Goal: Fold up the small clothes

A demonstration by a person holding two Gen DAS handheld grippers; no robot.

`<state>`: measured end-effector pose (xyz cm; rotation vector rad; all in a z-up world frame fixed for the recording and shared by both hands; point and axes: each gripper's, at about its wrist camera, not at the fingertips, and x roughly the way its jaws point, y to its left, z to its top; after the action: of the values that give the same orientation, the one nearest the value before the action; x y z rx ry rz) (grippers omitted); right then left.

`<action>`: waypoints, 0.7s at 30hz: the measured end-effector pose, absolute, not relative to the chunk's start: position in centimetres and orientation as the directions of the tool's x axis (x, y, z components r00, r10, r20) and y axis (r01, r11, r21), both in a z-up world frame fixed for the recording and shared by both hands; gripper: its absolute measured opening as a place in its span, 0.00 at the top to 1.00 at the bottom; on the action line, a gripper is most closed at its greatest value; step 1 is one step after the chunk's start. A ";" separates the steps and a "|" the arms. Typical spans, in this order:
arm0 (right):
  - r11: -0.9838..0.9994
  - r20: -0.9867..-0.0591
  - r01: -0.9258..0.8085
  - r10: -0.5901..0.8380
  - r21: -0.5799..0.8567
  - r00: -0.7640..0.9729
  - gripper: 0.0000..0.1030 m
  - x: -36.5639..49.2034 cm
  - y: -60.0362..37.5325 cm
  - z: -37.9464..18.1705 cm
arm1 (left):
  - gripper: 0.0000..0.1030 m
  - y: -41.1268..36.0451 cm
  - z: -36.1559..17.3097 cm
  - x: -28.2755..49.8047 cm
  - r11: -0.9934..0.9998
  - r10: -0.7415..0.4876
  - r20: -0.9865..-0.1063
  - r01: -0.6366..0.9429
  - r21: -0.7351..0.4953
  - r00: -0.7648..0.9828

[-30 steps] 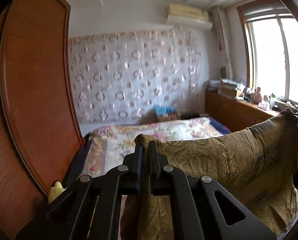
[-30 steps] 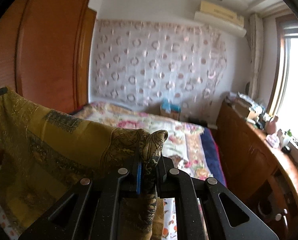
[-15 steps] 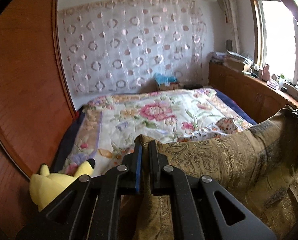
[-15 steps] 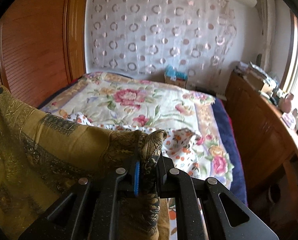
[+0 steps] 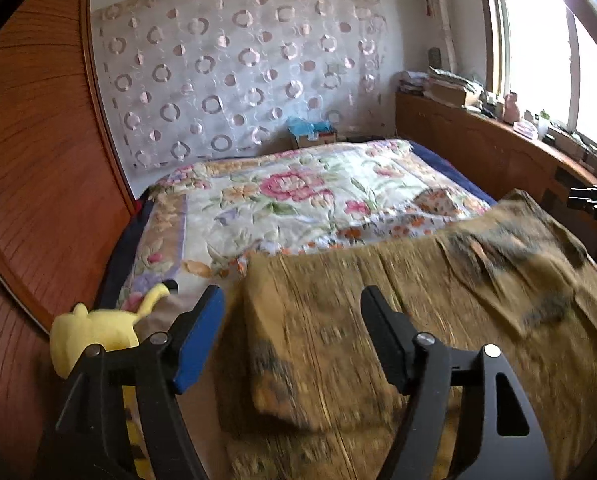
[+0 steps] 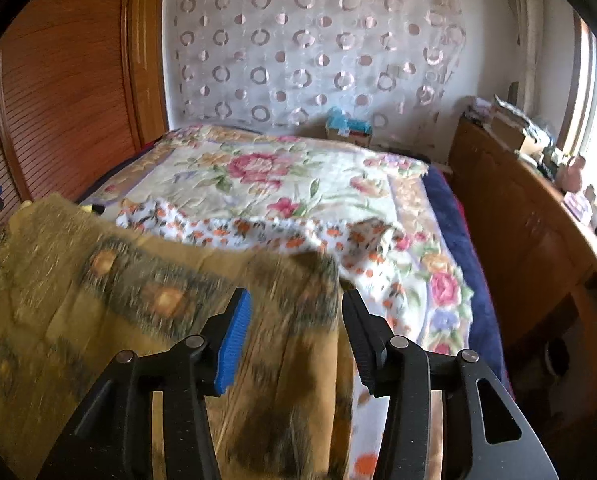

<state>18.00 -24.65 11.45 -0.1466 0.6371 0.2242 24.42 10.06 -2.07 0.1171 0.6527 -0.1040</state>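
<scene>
A mustard-gold patterned garment (image 5: 438,300) lies spread and motion-blurred over the near end of the bed. My left gripper (image 5: 290,300) hovers over its left corner with its jaws opening, and the pads do not touch the cloth. In the right wrist view the same garment (image 6: 138,300) fills the lower left. My right gripper (image 6: 294,300) sits above its right corner, jaws opening, with cloth below the gap and free of the pads. The right gripper's fingertips (image 5: 590,200) show at the right edge of the left wrist view.
A floral quilt (image 5: 298,200) covers the bed, and a white garment with orange flowers (image 6: 278,232) lies on it beyond the gold one. A yellow plush toy (image 5: 98,332) sits at the bed's left edge beside a wooden wardrobe (image 5: 30,160). A wooden cabinet (image 6: 518,220) runs along the right.
Both grippers have gone from shut on the gold garment's top corners to apart. The garment has dropped from hanging between them onto the bed, and both views have tipped downward.
</scene>
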 end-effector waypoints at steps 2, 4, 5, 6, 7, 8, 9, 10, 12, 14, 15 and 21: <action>0.966 -0.630 -0.255 0.172 -0.043 0.758 0.52 16.5 -25.3 11.1 | 0.31 10.0 -2.9 23.5 0.989 -0.071 -0.627 0.138 0.058 0.776; 0.968 -0.649 -0.246 0.162 -0.040 0.744 0.52 15.3 -26.2 10.6 | 0.31 9.9 -3.7 22.8 0.988 -0.075 -0.640 0.142 0.054 0.765; 0.970 -0.657 -0.240 0.155 -0.041 0.738 0.52 14.9 -26.6 10.5 | 0.31 9.9 -3.9 22.7 0.988 -0.072 -0.642 0.142 0.058 0.763; 0.972 -0.667 -0.233 0.150 -0.037 0.730 0.52 14.8 -26.9 10.5 | 0.31 9.9 -4.1 22.4 0.988 -0.066 -0.645 0.142 0.066 0.762; 0.973 -0.676 -0.227 0.149 -0.029 0.722 0.52 14.9 -27.1 10.4 | 0.31 9.9 -4.3 22.2 0.988 -0.062 -0.647 0.141 0.071 0.760; 0.975 -0.685 -0.222 0.146 -0.023 0.714 0.52 14.8 -27.4 10.2 | 0.31 10.1 -4.5 22.1 0.988 -0.061 -0.651 0.138 0.068 0.757; 0.976 -0.691 -0.215 0.144 -0.017 0.708 0.52 14.4 -27.8 10.2 | 0.31 10.2 -4.7 21.9 0.989 -0.061 -0.656 0.135 0.062 0.752; 0.977 -0.695 -0.215 0.148 -0.009 0.704 0.52 15.0 -27.8 10.0 | 0.31 10.4 -4.8 21.9 0.990 -0.061 -0.661 0.131 0.057 0.748; 0.976 -0.693 -0.219 0.159 0.001 0.703 0.52 14.6 -27.9 10.3 | 0.31 10.8 -5.1 21.7 0.991 -0.053 -0.668 0.120 0.054 0.742; 0.970 -0.698 -0.245 0.180 0.008 0.693 0.52 14.3 -27.8 10.4 | 0.31 11.1 -5.4 21.7 0.993 -0.045 -0.673 0.109 0.053 0.739; 0.969 -0.700 -0.247 0.177 0.002 0.692 0.52 14.2 -27.8 10.4 | 0.31 11.3 -5.5 21.7 0.993 -0.042 -0.680 0.103 0.050 0.732; 0.970 -0.696 -0.242 0.169 -0.007 0.698 0.52 13.7 -28.3 10.5 | 0.31 12.3 -6.4 22.2 0.997 -0.035 -0.711 0.076 0.026 0.702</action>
<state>13.75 -28.26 10.45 -0.1008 0.7647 0.2292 22.21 12.30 -6.38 0.0545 0.7902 -0.0619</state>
